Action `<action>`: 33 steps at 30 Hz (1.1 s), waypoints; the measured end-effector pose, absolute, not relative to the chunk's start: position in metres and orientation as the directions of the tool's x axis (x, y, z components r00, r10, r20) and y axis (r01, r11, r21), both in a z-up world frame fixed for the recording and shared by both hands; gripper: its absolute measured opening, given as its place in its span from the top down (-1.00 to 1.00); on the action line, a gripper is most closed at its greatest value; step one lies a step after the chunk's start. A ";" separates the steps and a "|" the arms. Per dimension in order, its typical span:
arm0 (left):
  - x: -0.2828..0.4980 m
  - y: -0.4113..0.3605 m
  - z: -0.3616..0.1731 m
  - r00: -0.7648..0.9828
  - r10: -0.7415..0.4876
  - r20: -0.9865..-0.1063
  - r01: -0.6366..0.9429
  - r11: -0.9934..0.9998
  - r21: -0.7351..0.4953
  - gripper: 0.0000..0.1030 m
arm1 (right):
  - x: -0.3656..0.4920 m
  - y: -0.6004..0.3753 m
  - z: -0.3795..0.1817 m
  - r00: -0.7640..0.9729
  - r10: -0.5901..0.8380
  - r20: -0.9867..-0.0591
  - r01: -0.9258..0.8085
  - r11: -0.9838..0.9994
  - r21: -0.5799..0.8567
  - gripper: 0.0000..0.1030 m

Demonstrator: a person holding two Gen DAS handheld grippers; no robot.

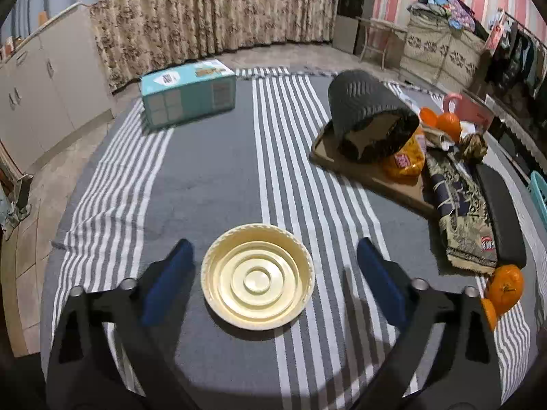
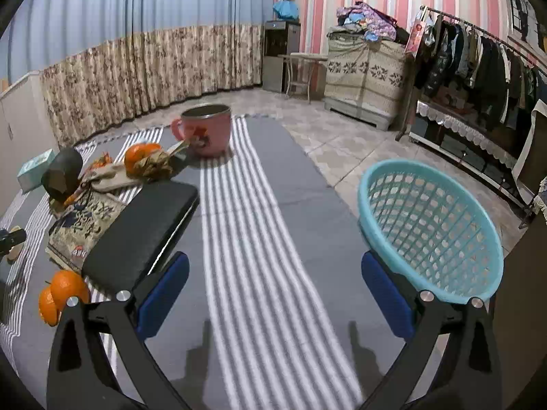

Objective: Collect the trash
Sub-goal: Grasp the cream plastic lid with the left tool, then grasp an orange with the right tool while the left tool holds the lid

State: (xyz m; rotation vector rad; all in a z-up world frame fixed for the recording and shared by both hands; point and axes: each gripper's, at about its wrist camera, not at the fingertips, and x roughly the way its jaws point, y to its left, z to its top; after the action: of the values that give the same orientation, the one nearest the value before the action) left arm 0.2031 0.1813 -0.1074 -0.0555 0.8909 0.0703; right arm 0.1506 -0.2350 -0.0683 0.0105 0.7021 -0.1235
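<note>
My left gripper (image 1: 273, 259) is open over the striped cloth, its blue pads on either side of a cream plastic dish (image 1: 258, 276) lying flat, not touching it. A pile of trash lies to the right: an orange snack bag (image 1: 407, 157), wrappers (image 1: 473, 147) and patterned paper (image 1: 461, 205) beside a tipped dark bin (image 1: 369, 116) on cardboard. My right gripper (image 2: 275, 283) is open and empty above the cloth. A turquoise mesh basket (image 2: 430, 225) stands just beyond its right finger. The trash pile shows in the right wrist view (image 2: 150, 167) at the left.
Oranges (image 1: 506, 287) lie by the pile, also in the right view (image 2: 61, 294). A black pad (image 2: 140, 235), a pink mug (image 2: 207, 130) and a teal box (image 1: 188, 97) sit on the cloth. Cabinets, curtains and a clothes rack ring the table.
</note>
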 end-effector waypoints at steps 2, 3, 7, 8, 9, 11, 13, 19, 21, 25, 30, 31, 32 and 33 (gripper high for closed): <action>0.204 0.179 -0.111 0.614 0.033 -0.789 -0.070 0.997 -0.013 -0.43 | 0.149 -0.227 -0.068 0.754 -0.096 -0.650 0.114 0.993 -0.016 -0.91; 0.205 0.177 -0.112 0.608 0.033 -0.793 -0.062 0.998 -0.006 -0.29 | 0.149 -0.225 -0.068 0.754 -0.092 -0.651 0.111 0.994 -0.012 -0.91; 0.205 0.171 -0.112 0.613 0.031 -0.790 -0.039 0.999 0.009 -0.17 | 0.142 -0.210 -0.065 0.767 -0.077 -0.637 0.100 0.995 0.001 -0.91; 0.204 0.170 -0.111 0.617 0.029 -0.786 -0.034 0.999 0.010 -0.17 | 0.143 -0.208 -0.065 0.769 -0.070 -0.636 0.094 0.996 0.004 -0.91; 0.204 0.170 -0.110 0.623 0.027 -0.781 -0.029 1.000 0.012 -0.17 | 0.142 -0.203 -0.065 0.771 -0.058 -0.634 0.084 0.996 0.010 -0.91; 0.199 0.167 -0.102 0.663 0.026 -0.748 -0.019 1.000 0.018 -0.17 | 0.141 -0.195 -0.064 0.773 -0.044 -0.633 0.069 0.998 0.015 -0.91; 0.195 0.166 -0.095 0.700 0.030 -0.713 -0.017 1.000 0.025 -0.17 | 0.141 -0.187 -0.064 0.774 -0.026 -0.633 0.052 0.998 0.023 -0.91; 0.189 0.164 -0.078 0.763 0.048 -0.645 -0.024 0.999 0.046 -0.17 | 0.137 -0.157 -0.066 0.767 0.021 -0.641 -0.002 1.000 0.029 -0.91; 0.188 0.163 -0.075 0.772 0.046 -0.634 -0.019 0.999 0.051 -0.17 | 0.135 -0.146 -0.068 0.766 0.031 -0.643 -0.022 1.000 0.022 -0.91; 0.183 0.163 -0.073 0.782 0.039 -0.623 -0.006 0.999 0.054 -0.17 | 0.131 -0.122 -0.072 0.758 0.059 -0.650 -0.070 0.997 0.009 -0.90; 0.175 0.164 -0.070 0.790 0.036 -0.612 0.007 0.998 0.068 -0.17 | 0.127 -0.098 -0.078 0.737 0.091 -0.669 -0.139 0.990 -0.019 -0.63; 0.175 0.165 -0.071 0.790 0.039 -0.612 0.005 0.998 0.070 -0.17 | 0.128 -0.094 -0.081 0.724 0.098 -0.683 -0.153 0.988 -0.020 -0.51; 0.174 0.166 -0.071 0.789 0.041 -0.613 0.002 0.998 0.071 -0.17 | 0.129 -0.093 -0.083 0.716 0.105 -0.690 -0.158 0.987 -0.014 -0.41; 0.174 0.167 -0.072 0.787 0.044 -0.616 -0.001 0.998 0.070 -0.17 | 0.130 -0.092 -0.085 0.703 0.118 -0.701 -0.164 0.986 0.002 -0.38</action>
State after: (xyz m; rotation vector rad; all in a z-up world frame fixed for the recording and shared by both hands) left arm 0.1738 0.1674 -0.0718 0.0666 0.6651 0.0243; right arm 0.1295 -0.0917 -0.0853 -0.0623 0.7750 0.1569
